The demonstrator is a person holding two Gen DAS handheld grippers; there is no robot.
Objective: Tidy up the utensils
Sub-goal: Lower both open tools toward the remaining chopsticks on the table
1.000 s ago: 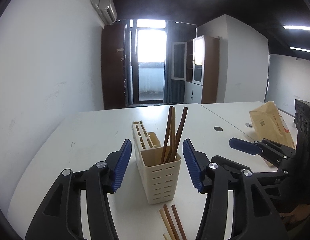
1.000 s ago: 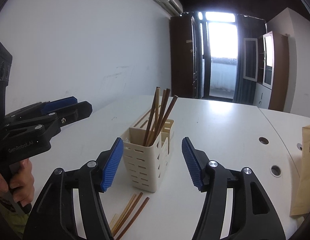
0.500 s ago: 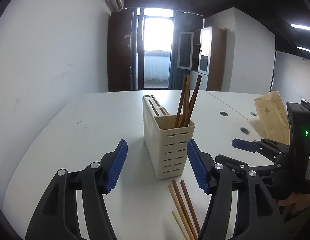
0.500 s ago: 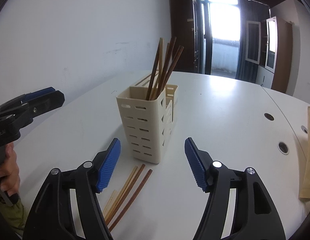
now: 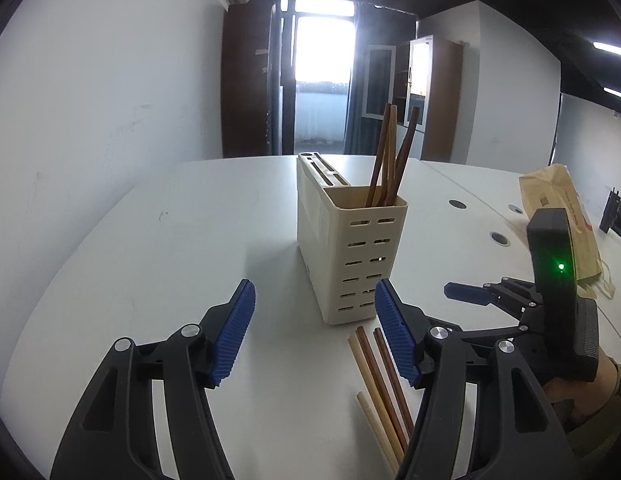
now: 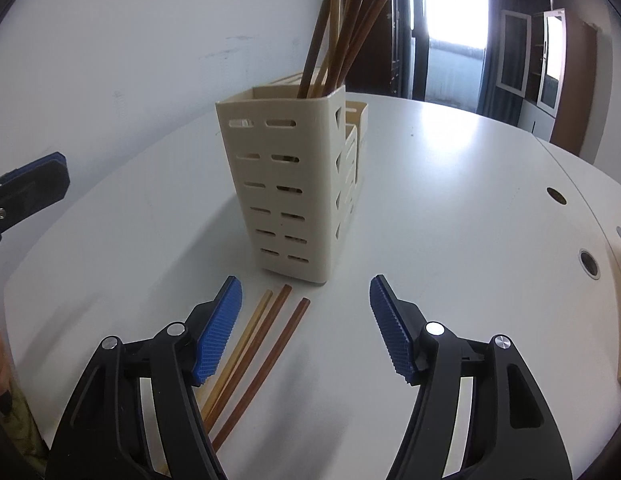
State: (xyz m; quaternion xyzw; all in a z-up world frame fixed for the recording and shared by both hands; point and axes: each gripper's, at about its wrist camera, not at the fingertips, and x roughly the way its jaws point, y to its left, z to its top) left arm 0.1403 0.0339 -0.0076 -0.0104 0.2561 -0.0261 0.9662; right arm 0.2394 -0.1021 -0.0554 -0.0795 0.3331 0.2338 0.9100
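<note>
Hovering both tongs, left [image 5: 314, 334] and right [image 6: 306, 330], released and empty, you face the cream holder [image 5: 350, 248] mid-table, because the loose chopsticks [image 6: 254, 350] lying at its base need gathering to join those standing upright inside

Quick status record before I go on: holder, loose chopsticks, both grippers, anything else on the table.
holder: cream slotted utensil holder, upright on white table
in holder: several chopsticks, leaning
loose: chopsticks on table, flat, just in front of holder
left gripper: open, nothing between its jaws
right gripper: open, over the loose ones, not gripping
other: brown paper bag, far right
</note>
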